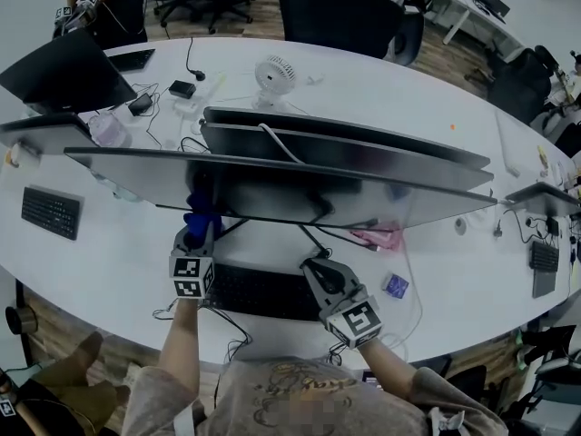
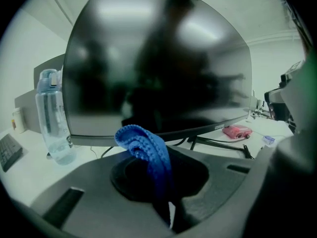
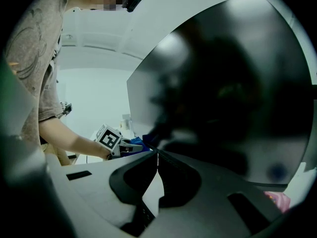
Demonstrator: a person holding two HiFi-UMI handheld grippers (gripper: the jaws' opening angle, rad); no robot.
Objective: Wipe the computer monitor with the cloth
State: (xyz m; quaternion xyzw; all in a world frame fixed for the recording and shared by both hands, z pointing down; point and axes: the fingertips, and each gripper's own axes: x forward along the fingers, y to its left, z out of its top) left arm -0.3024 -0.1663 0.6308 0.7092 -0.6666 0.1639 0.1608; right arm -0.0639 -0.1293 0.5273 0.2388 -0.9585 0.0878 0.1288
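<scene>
1. Left gripper (image 1: 198, 232) is clamping its jaws on the blue cloth (image 2: 144, 150). The cloth is sticking up just under the monitor (image 2: 158, 58) bottom edge, toward its left end.
2. Right gripper (image 3: 157, 155) is hovering before the lower screen edge near the middle, jaws pressed together, nothing between them.
3. Bottle (image 2: 52, 115) is standing near the screen's left edge.
4. Keyboard (image 1: 259, 291) is lying close to both grippers.

Left tongs (image 2: 166, 197) pinch cloth (image 2: 143, 143); right tongs (image 3: 157, 157) closed (empty).
</scene>
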